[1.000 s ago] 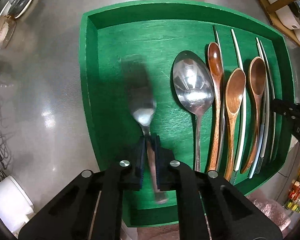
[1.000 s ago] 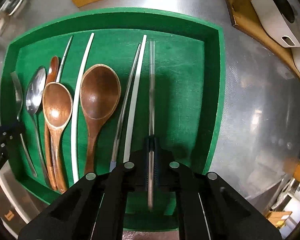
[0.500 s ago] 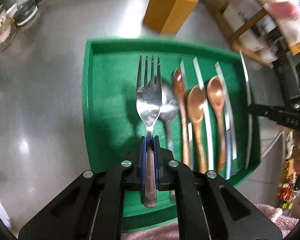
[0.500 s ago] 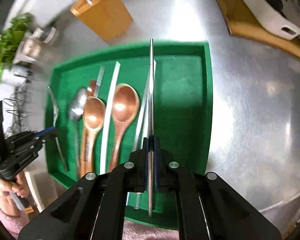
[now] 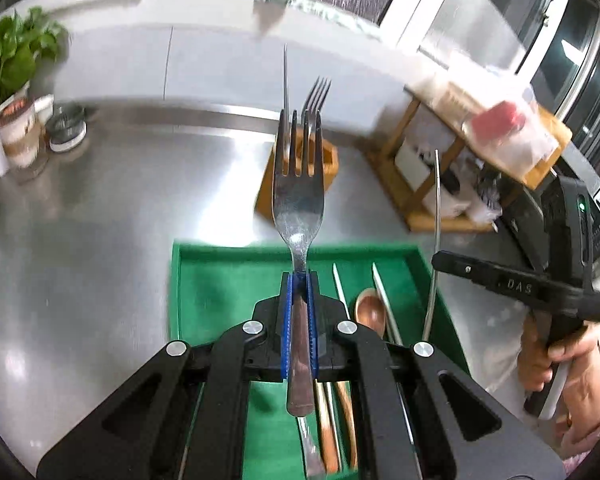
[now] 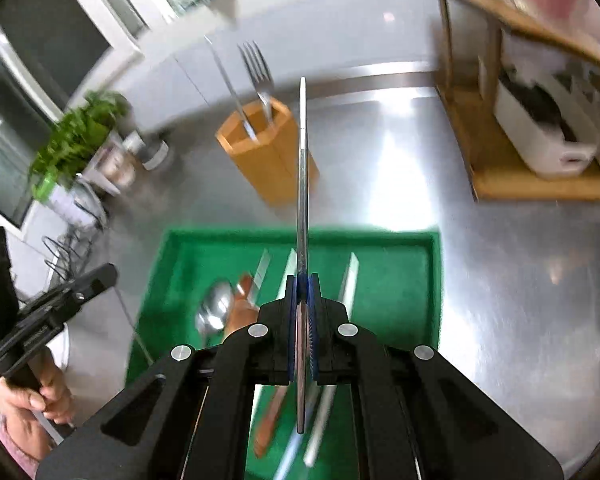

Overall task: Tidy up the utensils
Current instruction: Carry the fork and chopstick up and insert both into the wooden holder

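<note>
My left gripper point(image 5: 299, 280) is shut on a steel fork point(image 5: 299, 196), held tines up above the green tray point(image 5: 236, 256). My right gripper point(image 6: 303, 282) is shut on a thin metal chopstick point(image 6: 302, 168), raised above the tray point(image 6: 396, 240); it also shows in the left wrist view point(image 5: 436, 236). A wooden utensil holder point(image 6: 268, 156) stands beyond the tray with a fork and a chopstick in it; it also shows in the left wrist view point(image 5: 332, 164). Wooden spoons point(image 5: 370, 312), a steel spoon point(image 6: 214, 312) and white chopsticks point(image 6: 350, 276) lie in the tray.
The counter is steel point(image 5: 100, 220). A wooden shelf rack point(image 6: 540, 168) with a white container stands at the right. A potted plant point(image 5: 8, 56) and small jars point(image 5: 66, 128) stand at the back left. The other hand-held gripper shows at each view's edge point(image 6: 48, 320).
Both grippers have lifted their utensils up off the tray and tilted forward, so the holder and the back wall now show. The tray has dropped low in both views.
</note>
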Demonstrator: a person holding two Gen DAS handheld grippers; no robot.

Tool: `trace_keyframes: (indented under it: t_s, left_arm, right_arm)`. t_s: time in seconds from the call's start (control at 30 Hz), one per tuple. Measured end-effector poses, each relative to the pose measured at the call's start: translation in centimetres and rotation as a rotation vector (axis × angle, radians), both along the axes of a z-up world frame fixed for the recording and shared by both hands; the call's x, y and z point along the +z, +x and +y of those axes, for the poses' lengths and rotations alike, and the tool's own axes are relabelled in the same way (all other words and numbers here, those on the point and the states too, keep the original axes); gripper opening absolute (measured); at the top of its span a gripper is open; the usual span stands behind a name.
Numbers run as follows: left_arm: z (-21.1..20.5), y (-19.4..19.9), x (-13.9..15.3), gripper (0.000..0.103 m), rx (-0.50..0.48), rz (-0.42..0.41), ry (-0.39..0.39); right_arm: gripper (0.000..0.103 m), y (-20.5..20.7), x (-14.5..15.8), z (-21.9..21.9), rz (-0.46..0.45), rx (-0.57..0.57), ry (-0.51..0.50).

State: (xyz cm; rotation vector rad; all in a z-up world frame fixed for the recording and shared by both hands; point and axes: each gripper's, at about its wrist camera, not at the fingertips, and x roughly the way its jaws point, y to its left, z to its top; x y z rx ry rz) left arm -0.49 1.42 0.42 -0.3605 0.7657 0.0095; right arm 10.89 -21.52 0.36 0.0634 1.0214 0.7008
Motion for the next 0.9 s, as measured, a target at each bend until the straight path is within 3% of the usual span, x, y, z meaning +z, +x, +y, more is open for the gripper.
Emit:
trace_keyframes:
  t_s: [0.33,0.6,0.73,0.9]
  left_arm:
    - [0.0,5.4,3.3,0.006,0.052,-0.231,0.042]
    - [1.2,11.7,5.3,0.006,0.086,-0.333,0.05]
    - [1.9,14.1,5.0,0.006,0.095,-0.356,0.051]
    - [2.8,16.2,2.4,0.006,0.093,-0.32,0.024]
  right_arm:
    - [0.006,4.7,5.0,3.3,-0.227,-0.039,0.185]
    - [0.006,9.6,7.9,6.9,-0.325,-0.073,0.258]
    - [0.006,11.4,7.9,8.7,-0.353,-0.077,0.253]
    - [0.006,12.9,5.6,10.0,-0.337,-0.078,0.202]
